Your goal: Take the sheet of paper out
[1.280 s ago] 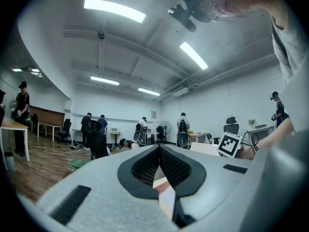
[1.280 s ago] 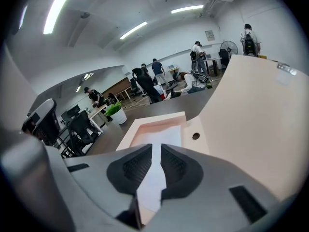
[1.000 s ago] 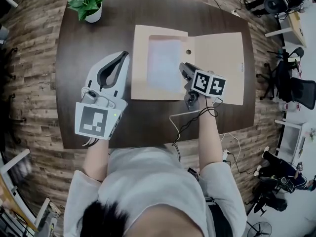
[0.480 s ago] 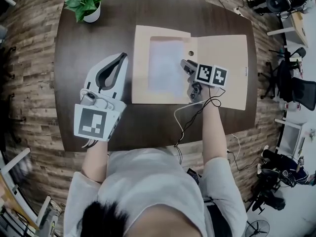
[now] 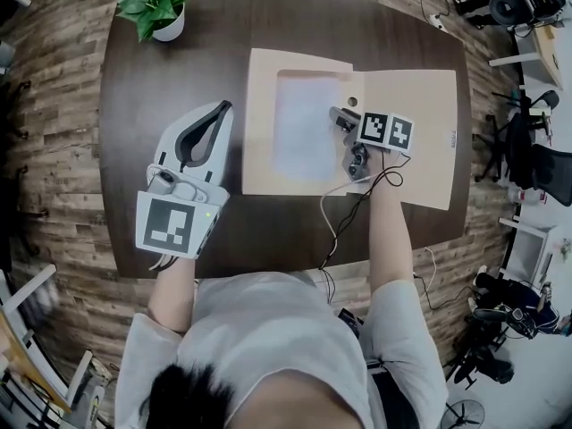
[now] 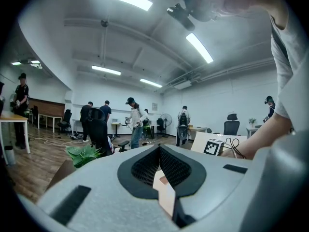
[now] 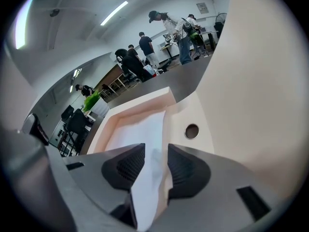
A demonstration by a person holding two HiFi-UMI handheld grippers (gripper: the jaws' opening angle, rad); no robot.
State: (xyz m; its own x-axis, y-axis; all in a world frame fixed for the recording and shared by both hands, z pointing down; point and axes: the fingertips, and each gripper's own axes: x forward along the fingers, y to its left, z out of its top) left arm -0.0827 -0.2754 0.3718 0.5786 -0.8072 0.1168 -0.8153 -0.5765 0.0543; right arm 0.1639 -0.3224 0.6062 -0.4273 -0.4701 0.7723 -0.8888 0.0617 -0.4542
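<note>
An open beige file box point(image 5: 259, 70) lies on the dark table point(image 5: 170, 79), its lid point(image 5: 416, 123) folded out to the right. A white sheet of paper point(image 5: 304, 123) lies in its tray. My right gripper point(image 5: 338, 116) points down at the sheet's right edge, beside the round hole point(image 5: 354, 97). In the right gripper view its jaws point(image 7: 155, 153) have just been opening and stand apart, with the sheet's point(image 7: 140, 129) edge in the gap and untouched by the pads. My left gripper point(image 5: 222, 107) hovers left of the box, its tips together point(image 6: 159, 149) on nothing.
A potted plant point(image 5: 159, 7) stands at the table's far left corner. A black cable point(image 5: 344, 208) trails from the right gripper over the box's near edge and the table. Behind the table, people, desks and office chairs point(image 6: 99, 129) fill the room.
The right gripper has sunk toward the tray at the sheet's right edge and moved slightly farther from me. The left gripper has hardly shifted.
</note>
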